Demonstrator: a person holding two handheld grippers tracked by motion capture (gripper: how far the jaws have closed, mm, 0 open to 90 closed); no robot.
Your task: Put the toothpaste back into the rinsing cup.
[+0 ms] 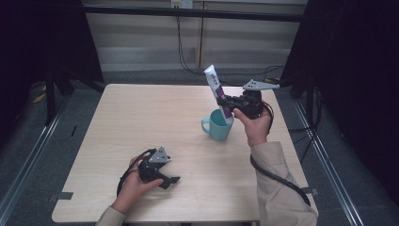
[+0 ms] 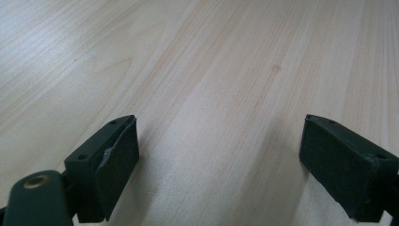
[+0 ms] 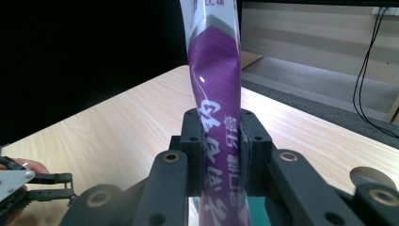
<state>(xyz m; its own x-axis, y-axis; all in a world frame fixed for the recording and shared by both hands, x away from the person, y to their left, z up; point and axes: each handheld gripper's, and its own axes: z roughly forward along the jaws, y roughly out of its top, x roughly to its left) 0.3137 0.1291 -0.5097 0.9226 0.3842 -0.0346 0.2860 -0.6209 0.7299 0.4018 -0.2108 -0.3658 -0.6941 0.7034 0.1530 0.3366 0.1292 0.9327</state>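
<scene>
The right gripper (image 1: 225, 104) is clamped on a purple-and-white tube (image 1: 217, 89) — both pads press its flat sides in the right gripper view (image 3: 217, 117). The tube leans away from the hand, its lower end inside a teal mug (image 1: 218, 125) that stands on the table (image 1: 141, 117), towards the right edge. The left gripper (image 1: 170, 181) rests near the front edge, jaws wide apart — nothing but bare wood between them.
</scene>
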